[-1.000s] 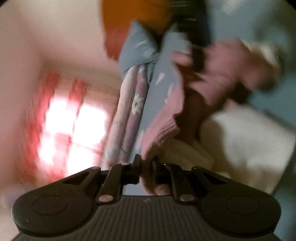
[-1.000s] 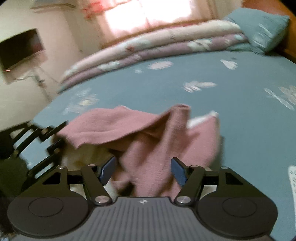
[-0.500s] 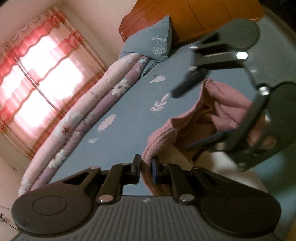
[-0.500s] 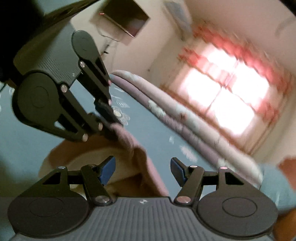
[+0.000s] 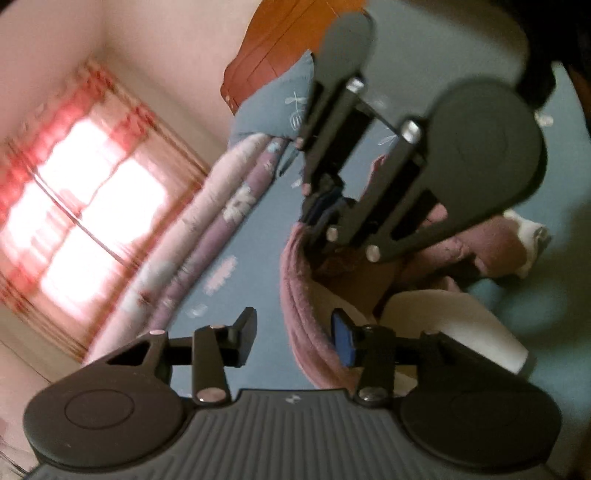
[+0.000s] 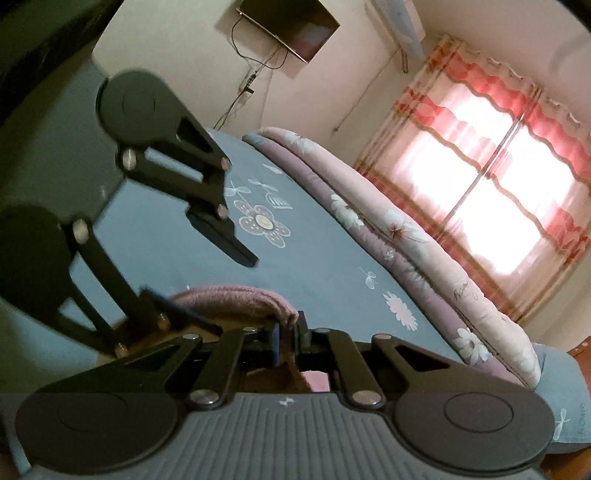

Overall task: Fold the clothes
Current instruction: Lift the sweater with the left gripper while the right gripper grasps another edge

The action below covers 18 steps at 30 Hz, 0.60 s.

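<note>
Pink sweater (image 6: 236, 297) over blue bed (image 6: 325, 269), right hand-held gripper (image 6: 290, 341) just clamped on its hem, left hand-held gripper (image 5: 293, 330) just opened, hem between, unpinched.

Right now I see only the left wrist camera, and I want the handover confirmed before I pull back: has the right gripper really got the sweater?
Observer: Yes. In the right wrist view the right gripper has just closed its jaws, and they pinch the ribbed edge of the pink sweater.
Operator: And my left gripper, seen from there?
Observer: The left gripper has just been opening. Its jaws stand apart, with one finger clear above the bedsheet and the other beside the sweater, not clamping it.
Operator: Anything beyond it?
Observer: A wall-mounted television.
</note>
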Each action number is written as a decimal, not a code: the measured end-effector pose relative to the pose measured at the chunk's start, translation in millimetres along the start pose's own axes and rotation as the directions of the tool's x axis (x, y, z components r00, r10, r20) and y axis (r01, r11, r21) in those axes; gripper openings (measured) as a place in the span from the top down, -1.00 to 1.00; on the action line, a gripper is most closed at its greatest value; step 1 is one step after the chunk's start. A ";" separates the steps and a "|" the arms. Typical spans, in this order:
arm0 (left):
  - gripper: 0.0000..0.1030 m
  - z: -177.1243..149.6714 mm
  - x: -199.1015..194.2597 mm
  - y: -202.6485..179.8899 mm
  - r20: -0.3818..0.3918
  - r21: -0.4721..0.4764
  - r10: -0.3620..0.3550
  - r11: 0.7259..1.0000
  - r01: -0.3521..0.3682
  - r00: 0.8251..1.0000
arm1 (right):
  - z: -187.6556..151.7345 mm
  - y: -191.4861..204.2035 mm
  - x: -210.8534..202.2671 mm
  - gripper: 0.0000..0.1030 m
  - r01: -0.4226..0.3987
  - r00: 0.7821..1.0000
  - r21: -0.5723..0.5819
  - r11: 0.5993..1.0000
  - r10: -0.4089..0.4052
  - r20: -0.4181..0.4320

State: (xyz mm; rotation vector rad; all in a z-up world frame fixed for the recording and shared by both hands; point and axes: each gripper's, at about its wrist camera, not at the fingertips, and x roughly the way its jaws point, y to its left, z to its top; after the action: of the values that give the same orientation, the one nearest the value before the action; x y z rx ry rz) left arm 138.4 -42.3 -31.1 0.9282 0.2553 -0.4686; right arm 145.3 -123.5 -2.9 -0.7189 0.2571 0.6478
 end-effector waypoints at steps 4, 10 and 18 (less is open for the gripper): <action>0.67 12.2 6.4 -12.2 -0.022 0.030 0.029 0.999 -0.028 0.999 | 10.7 1.7 -16.9 0.83 -0.020 1.000 0.005 1.000 0.020 0.015; 0.86 15.8 6.5 10.6 -0.053 -0.121 0.053 0.991 -0.059 0.997 | -2.9 -8.4 -31.1 0.36 0.020 1.000 0.166 0.986 -0.018 -0.014; 0.86 1.3 3.2 39.4 -0.092 -0.232 0.075 0.968 -0.094 0.993 | -102.4 -11.3 -51.0 -0.40 0.150 0.962 0.550 0.822 0.008 -0.274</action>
State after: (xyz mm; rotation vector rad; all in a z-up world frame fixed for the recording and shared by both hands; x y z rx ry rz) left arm 160.5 -24.2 -3.8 0.7230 0.3374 -0.3133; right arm 112.6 -223.2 -49.9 -0.2295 0.6401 0.3657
